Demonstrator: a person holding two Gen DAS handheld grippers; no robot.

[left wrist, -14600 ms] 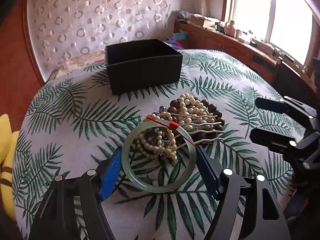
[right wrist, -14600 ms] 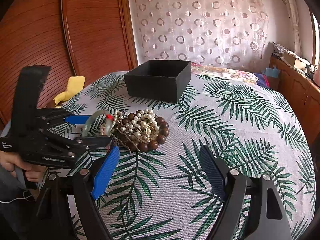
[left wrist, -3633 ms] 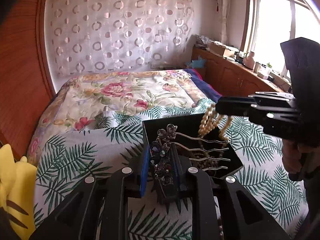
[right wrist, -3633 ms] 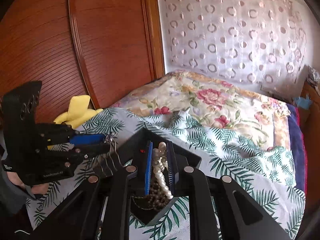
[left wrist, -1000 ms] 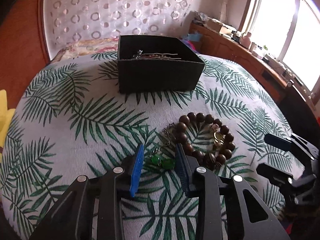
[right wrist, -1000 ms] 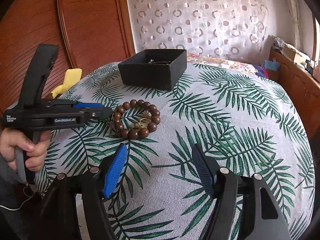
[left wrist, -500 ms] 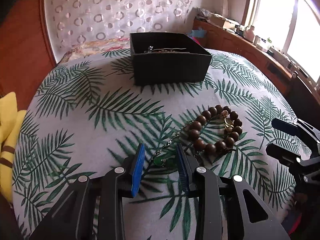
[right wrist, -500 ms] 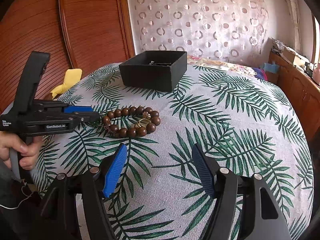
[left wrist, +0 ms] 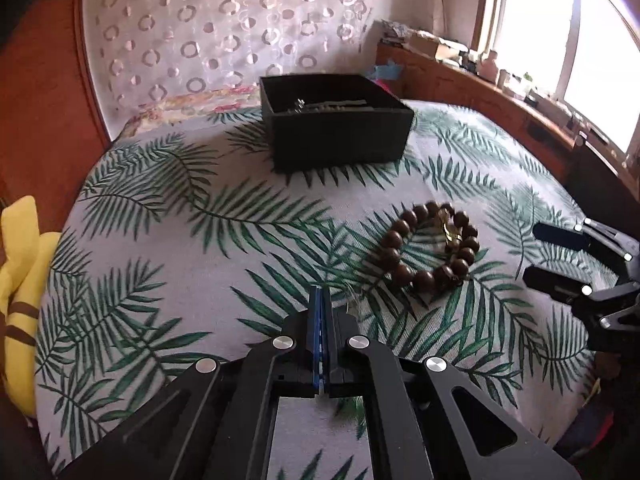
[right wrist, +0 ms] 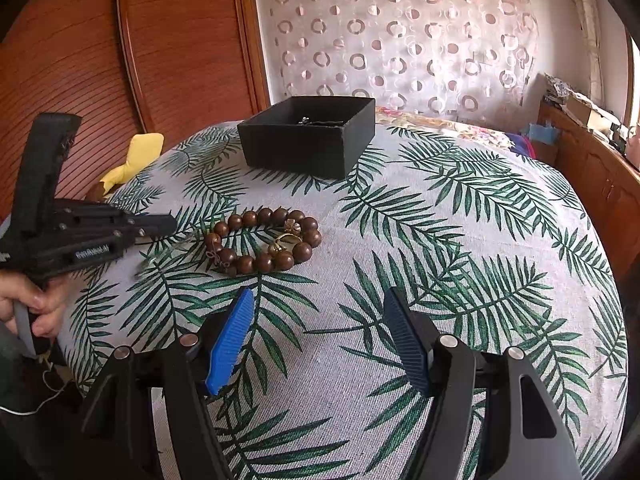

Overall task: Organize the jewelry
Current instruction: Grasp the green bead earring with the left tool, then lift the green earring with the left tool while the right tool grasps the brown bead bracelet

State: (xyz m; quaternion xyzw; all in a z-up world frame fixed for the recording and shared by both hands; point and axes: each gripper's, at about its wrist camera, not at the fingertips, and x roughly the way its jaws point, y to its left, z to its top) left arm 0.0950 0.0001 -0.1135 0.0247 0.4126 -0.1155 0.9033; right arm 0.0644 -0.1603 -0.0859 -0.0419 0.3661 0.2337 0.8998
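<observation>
A brown wooden bead bracelet (left wrist: 430,248) lies on the leaf-print cloth, with a small gold ring (right wrist: 280,245) inside it; the bracelet also shows in the right wrist view (right wrist: 264,246). A black box (left wrist: 336,124) with hairpins and pearls inside stands farther back. My left gripper (left wrist: 320,296) is shut just left of the bracelet, with a thin chain trailing from its tip (right wrist: 168,248); the green pendant earring is hidden. My right gripper (right wrist: 320,320) is open and empty, near the bracelet's front side.
The round table's cloth (left wrist: 168,240) drops off at the edges. A yellow soft toy (left wrist: 24,264) sits at the left edge. A bed and curtain lie behind the box, and a wooden sideboard (left wrist: 500,108) runs along the window.
My left gripper has shut on the green earring with its chain and lifted slightly. The right gripper stays open and hardly moved.
</observation>
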